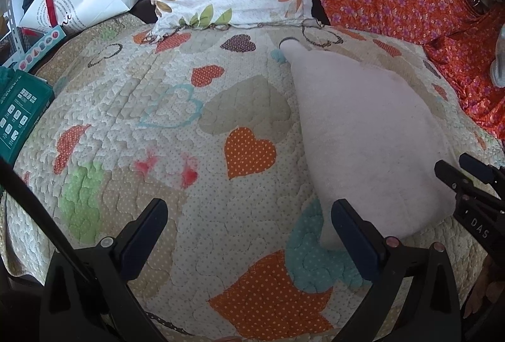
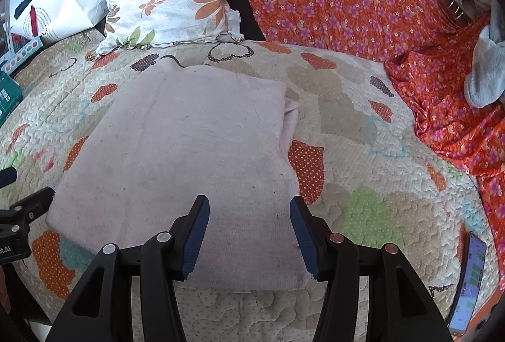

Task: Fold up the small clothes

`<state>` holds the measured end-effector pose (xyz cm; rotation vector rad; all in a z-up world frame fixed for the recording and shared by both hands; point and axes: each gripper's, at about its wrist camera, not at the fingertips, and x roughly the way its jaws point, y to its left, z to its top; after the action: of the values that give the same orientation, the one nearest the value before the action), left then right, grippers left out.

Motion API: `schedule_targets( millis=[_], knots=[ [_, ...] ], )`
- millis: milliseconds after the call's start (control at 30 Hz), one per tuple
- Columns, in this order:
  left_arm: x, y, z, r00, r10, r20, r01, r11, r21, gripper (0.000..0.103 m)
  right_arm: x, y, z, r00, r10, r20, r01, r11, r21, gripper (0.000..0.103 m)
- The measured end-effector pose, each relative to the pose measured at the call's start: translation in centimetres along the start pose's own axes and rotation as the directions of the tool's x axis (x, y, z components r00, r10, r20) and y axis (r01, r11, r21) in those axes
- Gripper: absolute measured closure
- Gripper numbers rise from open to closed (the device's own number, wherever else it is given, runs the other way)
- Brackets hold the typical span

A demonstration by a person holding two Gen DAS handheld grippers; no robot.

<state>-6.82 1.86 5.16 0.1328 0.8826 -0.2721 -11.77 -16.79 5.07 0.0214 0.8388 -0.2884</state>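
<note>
Quilted bed [image 2: 363, 127] spread wide, and on it lies the pale pink garment [image 2: 189, 146], folded flat: soft, light, floppy. Best pinched at a near corner. Right hand-held gripper [image 2: 249, 231] hovers apart over its near edge; left hand-held gripper [image 1: 249, 231] apart, empty.

Both hand-held grippers [image 1: 249, 222] [image 2: 249, 215] angled downward, jaws apart

Right gripper [image 2: 249, 231] hovers with jaws parted over the near edge of the folded pale pink garment [image 2: 189, 159], flat on the heart-patterned quilt [image 2: 363, 133]; a phone [image 2: 470, 282] lies far right.
</note>
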Motion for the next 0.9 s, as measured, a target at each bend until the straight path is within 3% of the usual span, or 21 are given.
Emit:
schedule_targets(
  millis=[367,900],
  knots=[
    [-1.0,-1.1,0.0,0.998,-0.041,0.054,0.039,0.999,0.031,0.000,-0.1,-0.1,0.0,1.000,-0.014,0.005,0.014,1.000,-0.001,0.045],
    [-0.6,-1.8,-0.4,0.999,-0.015,0.040,0.013,0.999,0.046,0.000,-0.2,0.0,-0.3,0.999,-0.038,0.003,0.038,0.999,-0.009,0.043]
  ],
)
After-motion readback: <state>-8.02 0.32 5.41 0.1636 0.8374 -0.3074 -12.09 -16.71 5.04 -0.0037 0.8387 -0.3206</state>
